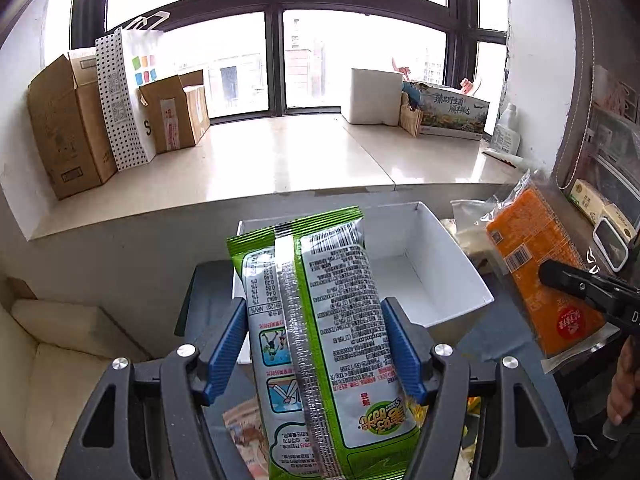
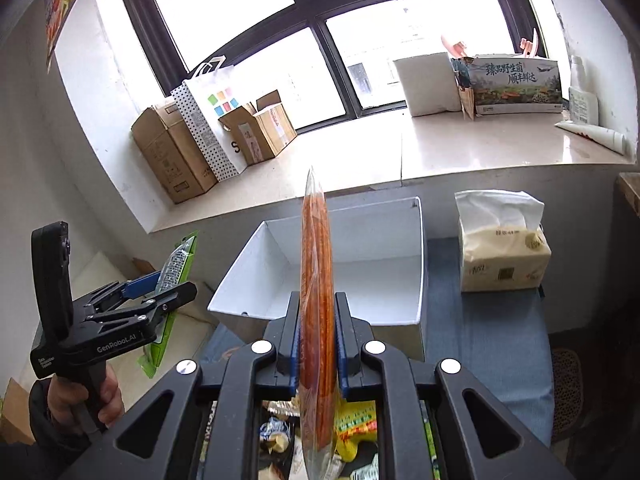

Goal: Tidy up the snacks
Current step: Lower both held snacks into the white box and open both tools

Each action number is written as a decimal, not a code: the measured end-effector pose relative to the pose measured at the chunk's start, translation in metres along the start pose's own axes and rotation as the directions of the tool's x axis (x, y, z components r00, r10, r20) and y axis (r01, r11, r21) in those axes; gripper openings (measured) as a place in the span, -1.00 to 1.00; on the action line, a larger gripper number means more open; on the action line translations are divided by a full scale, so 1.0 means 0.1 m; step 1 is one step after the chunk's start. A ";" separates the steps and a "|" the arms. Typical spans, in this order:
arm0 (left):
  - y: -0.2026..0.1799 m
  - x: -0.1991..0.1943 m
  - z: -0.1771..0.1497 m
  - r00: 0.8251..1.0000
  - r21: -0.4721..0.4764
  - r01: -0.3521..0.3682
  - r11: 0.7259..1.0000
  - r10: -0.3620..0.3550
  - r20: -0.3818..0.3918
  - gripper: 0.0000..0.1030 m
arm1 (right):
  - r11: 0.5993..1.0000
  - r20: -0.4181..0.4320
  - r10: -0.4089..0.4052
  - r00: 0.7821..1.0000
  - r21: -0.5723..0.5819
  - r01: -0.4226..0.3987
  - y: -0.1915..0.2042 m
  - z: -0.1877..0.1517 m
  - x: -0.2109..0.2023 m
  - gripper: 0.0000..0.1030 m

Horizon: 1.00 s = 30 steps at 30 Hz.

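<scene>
My left gripper (image 1: 316,344) is shut on a green and white snack bag (image 1: 320,320), held upright in front of an empty white box (image 1: 448,280). My right gripper (image 2: 318,332) is shut on a flat orange snack pack (image 2: 316,280), seen edge-on and held above the near rim of the white box (image 2: 360,248). In the left wrist view the orange pack (image 1: 536,264) shows at the right, pinched by the right gripper (image 1: 560,276). In the right wrist view the left gripper (image 2: 160,296) holds the green bag (image 2: 176,264) left of the box. Several loose snacks (image 2: 352,428) lie below the right gripper.
The box stands on a blue cloth (image 2: 488,344). A tissue pack (image 2: 504,248) stands right of the box. A stone window ledge (image 1: 280,160) behind holds cardboard boxes (image 1: 64,132), a dotted paper bag (image 1: 124,96) and a printed carton (image 1: 452,116). A cream sofa (image 1: 48,360) is at the left.
</scene>
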State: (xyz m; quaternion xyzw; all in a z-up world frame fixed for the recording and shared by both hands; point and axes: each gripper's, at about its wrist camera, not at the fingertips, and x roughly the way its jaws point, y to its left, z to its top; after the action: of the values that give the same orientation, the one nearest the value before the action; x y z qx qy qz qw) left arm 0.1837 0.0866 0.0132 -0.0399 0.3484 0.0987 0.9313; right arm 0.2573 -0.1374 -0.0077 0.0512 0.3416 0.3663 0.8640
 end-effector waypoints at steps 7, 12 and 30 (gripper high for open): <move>0.18 0.80 0.50 0.999 -0.029 -0.015 0.999 0.014 -0.035 0.41 | 0.997 -0.044 -0.054 0.998 0.053 0.057 -0.18 0.62 0.76 -0.72; 0.31 1.25 0.45 0.992 -0.095 0.043 0.995 -0.054 -0.117 1.00 | 0.993 -0.114 -0.094 0.989 0.063 0.101 -0.38 0.73 1.23 -0.53; 0.16 0.80 0.23 0.996 -0.001 -0.028 1.000 0.028 -0.084 1.00 | 0.988 -0.023 -0.154 0.988 -0.010 0.154 -0.25 0.47 0.86 1.00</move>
State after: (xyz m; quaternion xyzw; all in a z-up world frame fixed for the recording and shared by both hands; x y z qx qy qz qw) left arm 0.2535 0.1177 -0.0221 -0.0401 0.3877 0.1103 0.9143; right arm 0.3451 -0.0902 -0.0278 0.0168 0.3532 0.3004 0.8858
